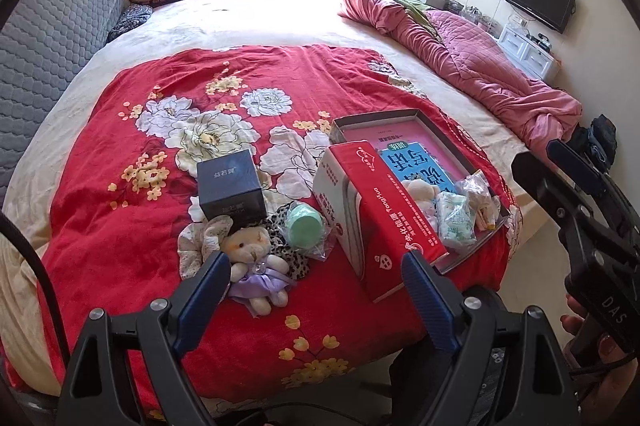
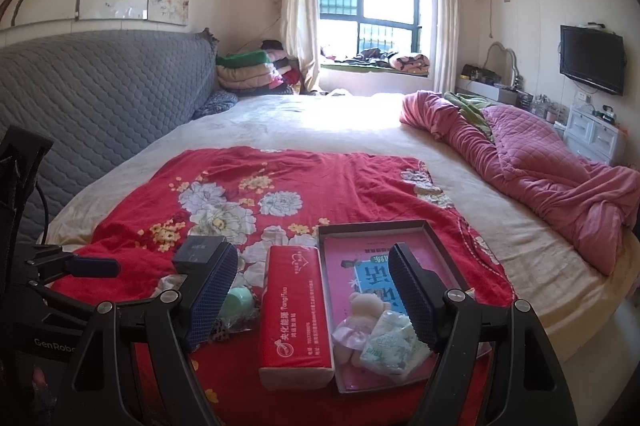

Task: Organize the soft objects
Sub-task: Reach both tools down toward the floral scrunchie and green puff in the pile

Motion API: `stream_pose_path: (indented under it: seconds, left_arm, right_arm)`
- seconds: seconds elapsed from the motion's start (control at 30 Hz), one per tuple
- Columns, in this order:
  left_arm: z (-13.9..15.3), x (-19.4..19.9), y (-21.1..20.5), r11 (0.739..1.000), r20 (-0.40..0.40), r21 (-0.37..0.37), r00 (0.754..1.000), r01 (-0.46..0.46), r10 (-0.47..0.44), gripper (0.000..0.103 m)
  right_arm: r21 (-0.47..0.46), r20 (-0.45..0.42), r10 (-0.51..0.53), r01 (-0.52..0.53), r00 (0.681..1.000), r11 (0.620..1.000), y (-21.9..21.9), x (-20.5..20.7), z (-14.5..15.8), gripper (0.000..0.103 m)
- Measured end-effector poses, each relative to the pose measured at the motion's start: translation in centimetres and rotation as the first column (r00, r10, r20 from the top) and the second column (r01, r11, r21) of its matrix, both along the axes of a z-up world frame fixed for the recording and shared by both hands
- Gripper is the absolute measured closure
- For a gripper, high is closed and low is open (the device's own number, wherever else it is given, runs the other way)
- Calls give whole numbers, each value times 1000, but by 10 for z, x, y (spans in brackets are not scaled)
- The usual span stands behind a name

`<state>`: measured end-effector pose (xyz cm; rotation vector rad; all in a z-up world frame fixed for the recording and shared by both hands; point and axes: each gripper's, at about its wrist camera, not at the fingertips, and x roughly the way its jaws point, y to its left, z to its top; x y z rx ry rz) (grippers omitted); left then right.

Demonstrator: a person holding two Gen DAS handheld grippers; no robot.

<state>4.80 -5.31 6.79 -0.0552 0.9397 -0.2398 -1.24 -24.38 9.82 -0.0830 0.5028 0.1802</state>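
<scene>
Left gripper [image 1: 316,280] jaws wide, empty; right gripper [image 2: 312,290] same.

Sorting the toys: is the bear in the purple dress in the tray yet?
Out. The purple-dressed bear lies on the red blanket, left of the tray.

We find a wide bed [image 2: 320,122] under a pale sheet, a grey quilted headboard along its left side. A red floral blanket [image 1: 160,226] is spread flat over the near part. On it lie a dark box [image 1: 230,186], a teddy bear in a purple dress [image 1: 256,262], a green cup in clear wrap [image 1: 304,226], a red tissue pack [image 2: 294,310] and, just beside that, a shallow tray [image 2: 400,226]. A crumpled pink quilt [image 2: 540,170] lies along the bed's right edge, well apart from them.
</scene>
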Motion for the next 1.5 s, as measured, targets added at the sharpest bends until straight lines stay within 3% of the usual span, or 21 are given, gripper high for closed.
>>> stream_pose_path:
  seconds: [0.33, 0.8, 1.2, 1.5]
  left_arm:
    - [-3, -3, 22, 998, 19, 36, 999, -48, 47, 16]
    - [-14, -3, 72, 989, 4, -10, 989, -146, 146, 16]
    - [-39, 1, 132, 961, -47, -33, 961, -273, 272, 16]
    - [-65, 9, 137, 962, -87, -25, 959, -273, 270, 16]
  right_arm:
    - [-16, -14, 45, -45, 999, 999, 18, 2, -5, 24]
    - [-49, -52, 97, -99, 994, 994, 43, 5, -21, 24]
    - [-84, -106, 153, -162, 983, 983, 67, 11, -48, 24]
    - [-125, -150, 193, -213, 970, 969, 86, 20, -74, 24]
